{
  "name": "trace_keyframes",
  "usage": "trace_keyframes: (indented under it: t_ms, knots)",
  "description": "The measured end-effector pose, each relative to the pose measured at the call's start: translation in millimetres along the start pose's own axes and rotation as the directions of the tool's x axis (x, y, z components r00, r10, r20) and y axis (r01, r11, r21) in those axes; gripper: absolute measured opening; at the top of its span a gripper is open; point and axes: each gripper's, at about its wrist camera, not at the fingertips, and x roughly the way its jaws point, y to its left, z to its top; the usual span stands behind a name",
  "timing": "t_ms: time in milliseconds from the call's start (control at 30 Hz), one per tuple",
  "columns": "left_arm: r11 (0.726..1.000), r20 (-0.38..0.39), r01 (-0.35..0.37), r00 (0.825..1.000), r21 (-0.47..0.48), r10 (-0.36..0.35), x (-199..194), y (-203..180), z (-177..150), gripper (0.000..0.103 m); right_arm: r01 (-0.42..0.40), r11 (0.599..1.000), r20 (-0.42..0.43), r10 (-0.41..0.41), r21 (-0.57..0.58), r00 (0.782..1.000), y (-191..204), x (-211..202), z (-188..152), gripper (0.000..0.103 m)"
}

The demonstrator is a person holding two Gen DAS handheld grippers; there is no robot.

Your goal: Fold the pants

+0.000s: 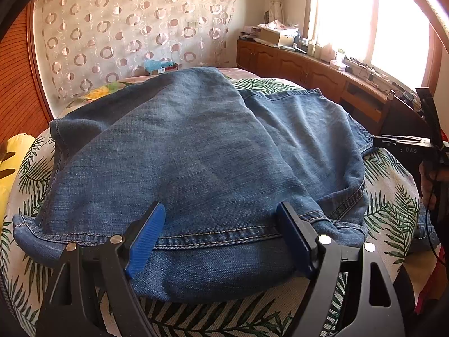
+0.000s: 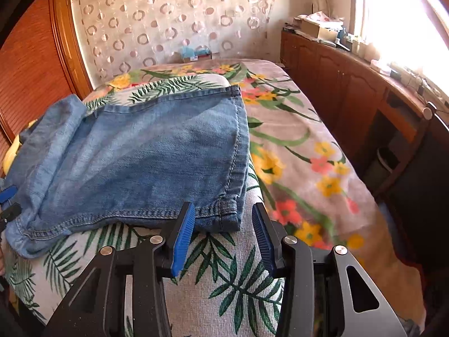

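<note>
Blue denim pants (image 1: 202, 151) lie folded in a loose heap on a bed with a palm-leaf cover (image 1: 219, 317). My left gripper (image 1: 221, 210) is open wide, its blue pads (image 1: 146, 238) standing on either side of a stitched hem at the near edge of the heap. In the right wrist view the pants (image 2: 146, 157) lie flatter. Their near right corner (image 2: 224, 216) sits between the tips of my right gripper (image 2: 223, 210), which is open with gaps beside both pads. A hand (image 1: 428, 179) holds the right tool at the far right of the left wrist view.
A floral blanket (image 2: 303, 151) covers the bed's right side. A wooden cabinet (image 2: 350, 84) with clutter on top runs along the right under a bright window. A yellow pillow (image 1: 11, 168) and a wooden slatted door (image 1: 19, 90) are at the left. A patterned curtain hangs behind.
</note>
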Motion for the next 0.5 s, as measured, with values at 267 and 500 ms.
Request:
trace_keyframes:
  t_ms: [267,500]
  knots:
    - [1.0,-0.003,0.001,1.0,-0.004,-0.001,1.1,1.3,0.5,0.082,-0.02,1.0,-0.016,0.02,-0.003,1.0,-5.2,1.8,3.6,0.017]
    - [1.0,-0.002,0.002,1.0,-0.009,-0.002,2.1,2.5,0.7,0.082,0.039,0.998,0.071,-0.042,0.049,0.997,-32.0,-26.8,7.1,0.004]
